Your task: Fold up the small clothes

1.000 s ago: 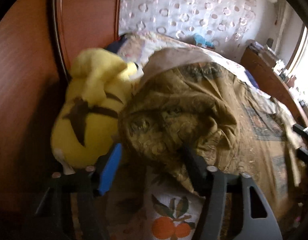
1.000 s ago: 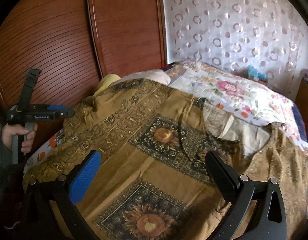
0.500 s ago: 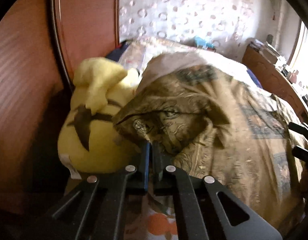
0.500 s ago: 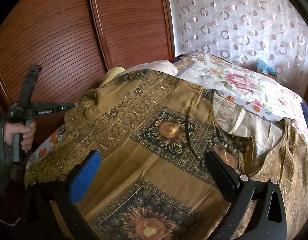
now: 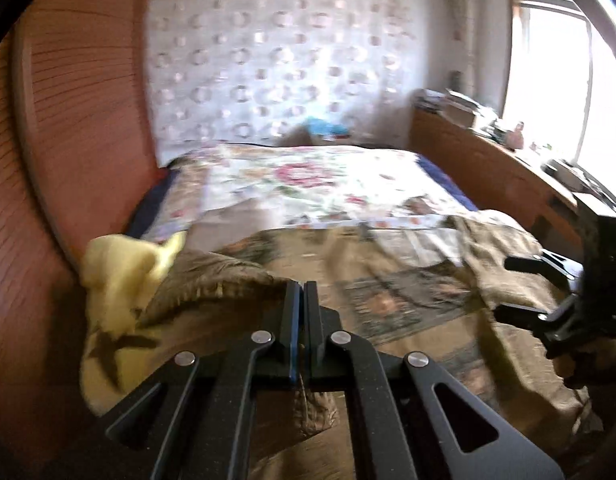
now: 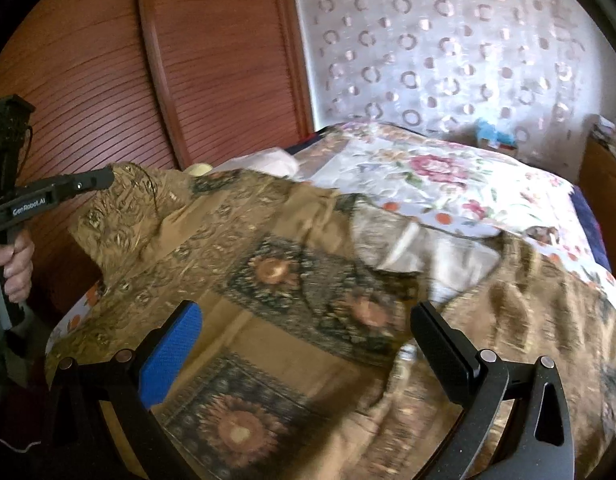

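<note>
A brown-gold garment with sunflower squares (image 6: pixel 292 280) lies spread over the bed; it also shows in the left wrist view (image 5: pixel 388 304). My left gripper (image 5: pixel 302 292) is shut on the garment's left sleeve edge (image 5: pixel 216 280) and holds it lifted; in the right wrist view it shows at the far left (image 6: pixel 104 178) gripping the raised cloth. My right gripper (image 6: pixel 308 340) is open and empty, hovering over the garment's middle; it shows at the right edge of the left wrist view (image 5: pixel 540 288).
A yellow plush toy (image 5: pixel 116 280) lies by the wooden headboard (image 6: pixel 188 72) at the left. A floral bedspread (image 6: pixel 448 172) covers the far bed. A wooden desk with clutter (image 5: pixel 488 148) stands at the right under the window.
My left gripper closed on the sleeve edge, then lifted and carried it rightward over the garment. The view swung away from the plush toy. The right gripper stayed open, drifting slightly.
</note>
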`<action>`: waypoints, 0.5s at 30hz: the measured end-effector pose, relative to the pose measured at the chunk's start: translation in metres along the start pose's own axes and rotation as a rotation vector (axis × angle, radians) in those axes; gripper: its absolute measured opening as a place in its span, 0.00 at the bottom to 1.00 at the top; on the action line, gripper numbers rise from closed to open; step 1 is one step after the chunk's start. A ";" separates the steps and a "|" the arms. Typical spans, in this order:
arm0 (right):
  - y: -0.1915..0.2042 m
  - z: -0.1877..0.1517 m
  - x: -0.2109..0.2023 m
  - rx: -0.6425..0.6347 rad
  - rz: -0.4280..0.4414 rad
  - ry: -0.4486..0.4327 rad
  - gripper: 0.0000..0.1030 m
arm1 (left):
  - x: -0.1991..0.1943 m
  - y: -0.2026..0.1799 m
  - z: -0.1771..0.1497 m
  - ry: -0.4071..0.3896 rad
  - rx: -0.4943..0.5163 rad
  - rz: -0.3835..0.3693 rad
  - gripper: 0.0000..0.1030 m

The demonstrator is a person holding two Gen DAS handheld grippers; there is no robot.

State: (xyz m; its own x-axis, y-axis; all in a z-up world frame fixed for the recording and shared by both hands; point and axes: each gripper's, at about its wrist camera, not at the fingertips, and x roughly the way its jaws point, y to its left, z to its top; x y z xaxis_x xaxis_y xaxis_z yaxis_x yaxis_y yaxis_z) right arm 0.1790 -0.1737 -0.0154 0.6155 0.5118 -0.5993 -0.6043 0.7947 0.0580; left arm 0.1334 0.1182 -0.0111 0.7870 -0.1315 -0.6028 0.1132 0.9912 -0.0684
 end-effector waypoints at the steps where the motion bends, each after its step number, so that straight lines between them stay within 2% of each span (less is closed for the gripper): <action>1: 0.001 0.000 -0.002 0.005 -0.011 -0.004 1.00 | 0.003 -0.006 0.001 0.006 0.005 -0.017 0.02; 3: 0.001 -0.004 -0.006 0.017 -0.035 -0.011 1.00 | 0.013 -0.017 0.004 0.023 0.013 -0.051 0.02; 6: 0.001 -0.010 -0.010 0.037 -0.062 -0.015 1.00 | 0.015 -0.022 0.007 0.032 0.022 -0.052 0.06; 8: 0.005 -0.010 -0.009 0.044 -0.068 -0.014 1.00 | 0.009 -0.023 0.005 0.023 0.025 -0.039 0.26; 10: 0.011 -0.010 -0.006 0.044 -0.072 -0.014 1.00 | 0.002 -0.017 0.005 0.006 0.014 -0.029 0.40; 12: 0.020 -0.011 -0.004 0.039 -0.066 -0.012 1.00 | -0.007 -0.008 0.005 -0.009 -0.004 -0.018 0.47; 14: 0.029 -0.009 0.000 0.027 -0.049 -0.010 1.00 | -0.014 0.003 0.001 -0.027 -0.025 0.016 0.61; 15: 0.032 -0.007 0.002 0.020 -0.041 -0.009 0.99 | -0.014 0.003 0.000 -0.031 -0.032 0.030 0.63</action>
State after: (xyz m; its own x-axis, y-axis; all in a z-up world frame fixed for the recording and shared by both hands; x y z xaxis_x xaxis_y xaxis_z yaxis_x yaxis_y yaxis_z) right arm 0.1570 -0.1494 -0.0203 0.6440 0.4816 -0.5944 -0.5685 0.8212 0.0494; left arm 0.1227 0.1227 -0.0031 0.8082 -0.1016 -0.5801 0.0700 0.9946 -0.0766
